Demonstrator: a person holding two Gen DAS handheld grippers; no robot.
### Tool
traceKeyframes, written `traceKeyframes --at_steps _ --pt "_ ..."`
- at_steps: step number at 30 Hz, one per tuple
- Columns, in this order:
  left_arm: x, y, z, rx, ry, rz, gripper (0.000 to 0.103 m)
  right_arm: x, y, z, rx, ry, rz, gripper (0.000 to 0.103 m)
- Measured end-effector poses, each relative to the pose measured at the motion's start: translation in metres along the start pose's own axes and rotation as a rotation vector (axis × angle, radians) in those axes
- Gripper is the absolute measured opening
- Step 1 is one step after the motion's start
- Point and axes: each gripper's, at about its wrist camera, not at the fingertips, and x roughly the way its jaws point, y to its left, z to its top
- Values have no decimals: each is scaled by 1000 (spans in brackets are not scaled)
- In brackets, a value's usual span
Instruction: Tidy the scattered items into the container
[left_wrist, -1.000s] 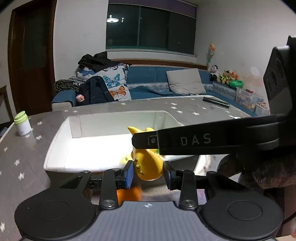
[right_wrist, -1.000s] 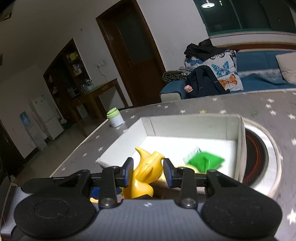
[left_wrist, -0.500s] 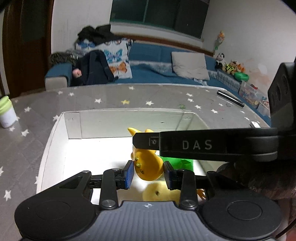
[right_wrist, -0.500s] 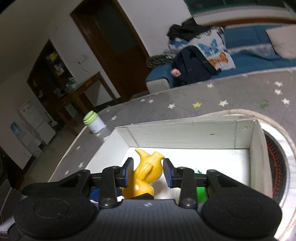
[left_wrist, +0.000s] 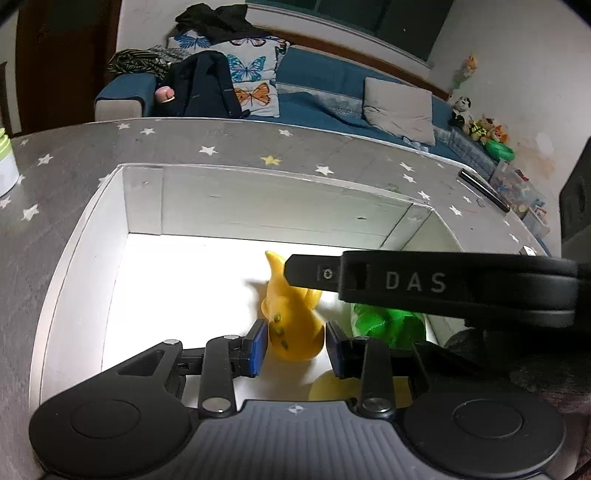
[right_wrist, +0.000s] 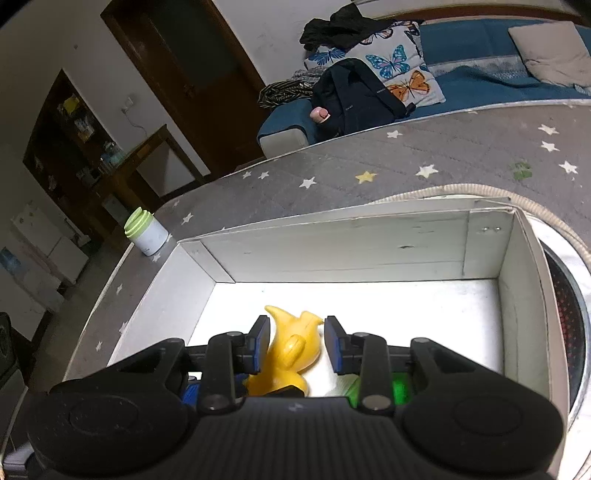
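A white open box (left_wrist: 236, 206) (right_wrist: 332, 243) stands on the grey star-patterned table. My left gripper (left_wrist: 294, 343) is shut on a yellow toy (left_wrist: 291, 321) and holds it over the box floor. My right gripper (right_wrist: 296, 345) stands over the same box with a yellow toy (right_wrist: 291, 350) between its pads; gaps show on both sides, so it is open. The right gripper's black body marked DAS (left_wrist: 424, 284) crosses the left wrist view. A green toy (left_wrist: 384, 325) (right_wrist: 399, 387) lies in the box at the right. Another yellow piece (left_wrist: 328, 386) lies below the left fingers.
A white jar with a green lid (right_wrist: 144, 232) stands on the table left of the box. A round metal-rimmed hob (right_wrist: 569, 295) is right of the box. A black remote (left_wrist: 484, 190) lies at the far right. A blue sofa (left_wrist: 332, 85) is behind the table.
Both grippers have moved forward and down over the box, so its floor fills more of each view. The right gripper's pads have spread apart from the yellow toy.
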Motion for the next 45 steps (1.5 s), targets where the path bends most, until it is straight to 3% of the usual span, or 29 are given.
traceKeyframes --at_steps 12,22,29,35,45 --pt "-62 -8 -23 6 -123 25 38 -52 10 -13 -83 -84 15 33" --pt "-109 -16 -66 13 -207 67 38 -113 24 -55 -190 -152 65 36" --pt "-128 -16 -88 -17 -238 57 38 -139 31 -84 -241 -186 83 38" --pt "-121 -15 -98 -30 -209 44 38 -138 33 -111 -284 -160 69 50" --pt "-100 -10 -96 -60 -142 28 38 -110 34 -138 -315 -77 24 51"
